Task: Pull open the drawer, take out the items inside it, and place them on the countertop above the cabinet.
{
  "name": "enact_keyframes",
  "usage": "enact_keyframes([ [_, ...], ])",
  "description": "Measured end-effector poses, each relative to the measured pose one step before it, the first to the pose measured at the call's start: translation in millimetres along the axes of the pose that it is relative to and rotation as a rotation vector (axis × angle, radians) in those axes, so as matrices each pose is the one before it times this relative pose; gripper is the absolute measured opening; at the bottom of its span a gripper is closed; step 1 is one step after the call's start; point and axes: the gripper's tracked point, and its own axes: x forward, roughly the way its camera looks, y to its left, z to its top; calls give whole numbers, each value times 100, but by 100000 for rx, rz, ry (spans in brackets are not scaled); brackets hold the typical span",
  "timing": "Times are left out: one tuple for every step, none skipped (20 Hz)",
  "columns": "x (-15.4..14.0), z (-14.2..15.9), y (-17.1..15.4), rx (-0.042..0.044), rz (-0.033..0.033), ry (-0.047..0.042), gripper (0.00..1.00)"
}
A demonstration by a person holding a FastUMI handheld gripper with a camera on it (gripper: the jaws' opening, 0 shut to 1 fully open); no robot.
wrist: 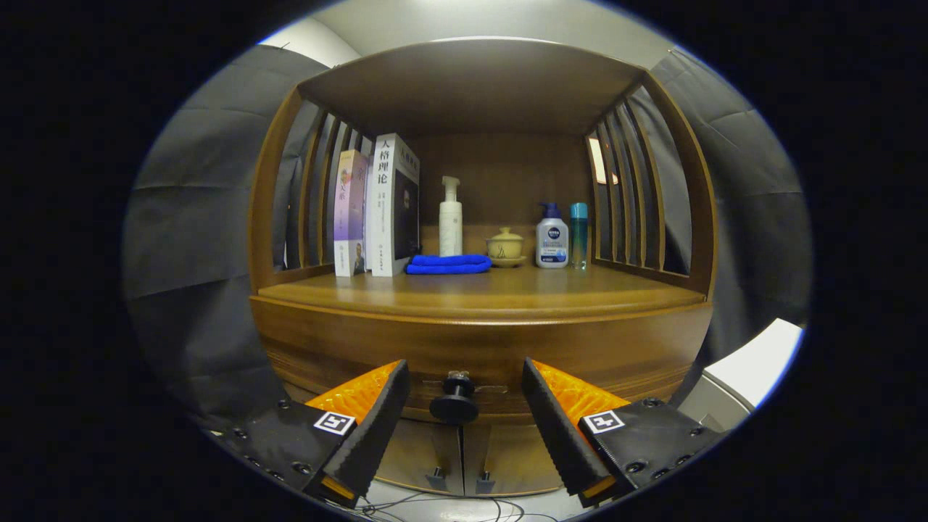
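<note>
We hold the gripper (465, 384) low in front of a wooden cabinet (478, 341), its two fingers spread wide. The drawer's dark round knob (454, 407) sits in the gap between the fingertips, close to the middle, and neither finger touches it. The drawer front (500, 351) is flush with the cabinet, so the drawer is shut and we cannot see what lies inside it.

Above the drawer runs the countertop (478, 293), a shelf roofed over with wood and fenced by slats on both sides. Along its back edge we see a row of things. Toward the left rear corner stand two books (377, 210) upright, the taller one on the right, touching the shorter. Just beside them, a folded blue cloth (448, 264) lies flat, and a white pump bottle (450, 217) stands behind it. Next comes a small lidded yellow cup (505, 246) on a saucer. Toward the right rear corner stand a white bottle with a blue cap (552, 237) and, just beside it, a slim teal bottle (578, 233).

The front strip of the countertop is bare wood. Below the drawer, two cabinet doors (464, 449) meet at a centre seam, each with a small handle near the bottom.
</note>
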Motion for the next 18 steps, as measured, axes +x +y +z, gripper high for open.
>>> enact_keyframes([
  [202,-660,-23,239,-67,951,98],
  [415,-624,-7,79,152,1197,98],
  [98,-484,31,204,362,826,97],
  [230,-386,331,-305,969,776,95],
  [307,-474,364,-696,425,926,95],
  [299,-513,215,-938,273,1001,89],
  [161,-429,174,-681,465,1068,83],
  [182,-456,130,-630,712,1360,77],
  [480,-594,71,-494,-540,840,72],
  [-310,-116,-547,-778,-2012,788,66],
  [167,-354,67,97,-192,592,60],
  [-420,408,69,953,232,-1217,54],
  [553,-308,-74,192,26,844,49],
  [-90,231,5,-198,-56,-694,43],
  [-146,-129,-117,222,-594,44,37],
  [291,48,5,-476,-561,-486,31],
  [-127,-150,-23,-611,-220,549,31],
  [-113,54,-25,127,-110,-167,31],
])
